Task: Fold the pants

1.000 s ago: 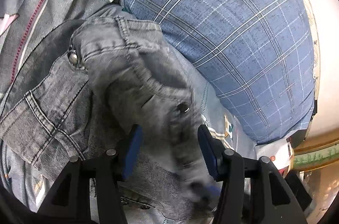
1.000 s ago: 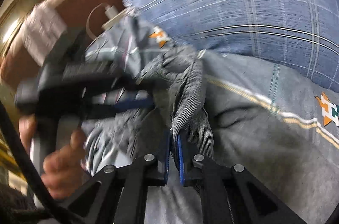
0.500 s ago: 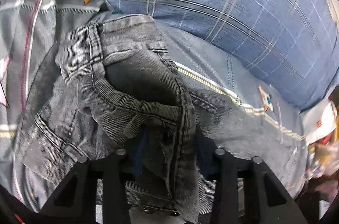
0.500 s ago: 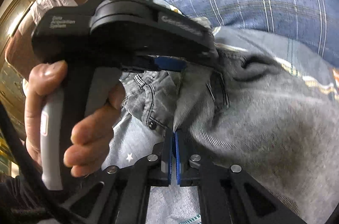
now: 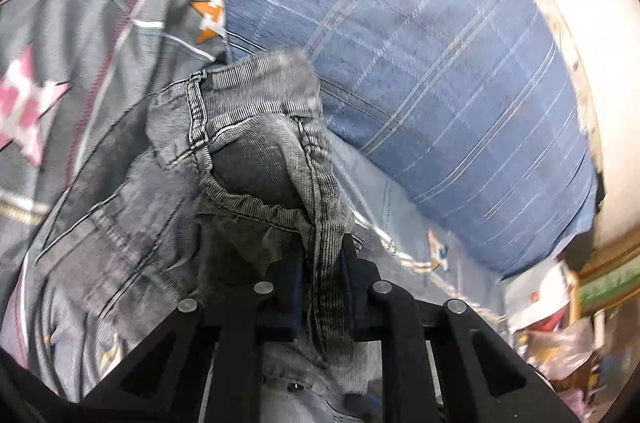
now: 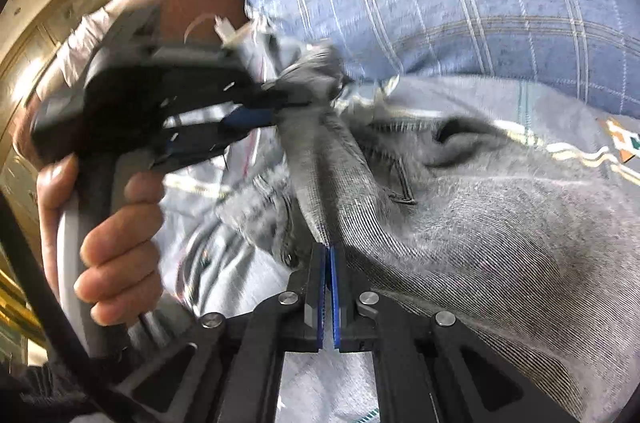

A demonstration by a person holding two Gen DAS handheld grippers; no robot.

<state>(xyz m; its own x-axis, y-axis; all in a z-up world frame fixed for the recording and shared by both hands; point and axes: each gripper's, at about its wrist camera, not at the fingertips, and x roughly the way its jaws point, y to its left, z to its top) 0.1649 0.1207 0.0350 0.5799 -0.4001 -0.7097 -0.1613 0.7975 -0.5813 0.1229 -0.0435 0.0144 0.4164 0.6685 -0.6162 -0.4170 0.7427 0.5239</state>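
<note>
Grey corduroy-ribbed pants (image 5: 256,159) bunched on the patterned bedspread (image 5: 80,23), near the blue plaid pillow (image 5: 440,83); long axis not readable, waistband raised toward the near side. Left gripper (image 5: 322,271) just closed onto the waistband fold, wide apart a second ago. Right gripper (image 6: 329,287) pinched tight on fabric edge. Faded seams, open pocket.

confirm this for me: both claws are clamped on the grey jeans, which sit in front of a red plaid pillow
Not quite: the pillow is blue plaid, as the left wrist view shows. The rest holds: the left claw and right claw are both clamped on the grey jeans.
</note>
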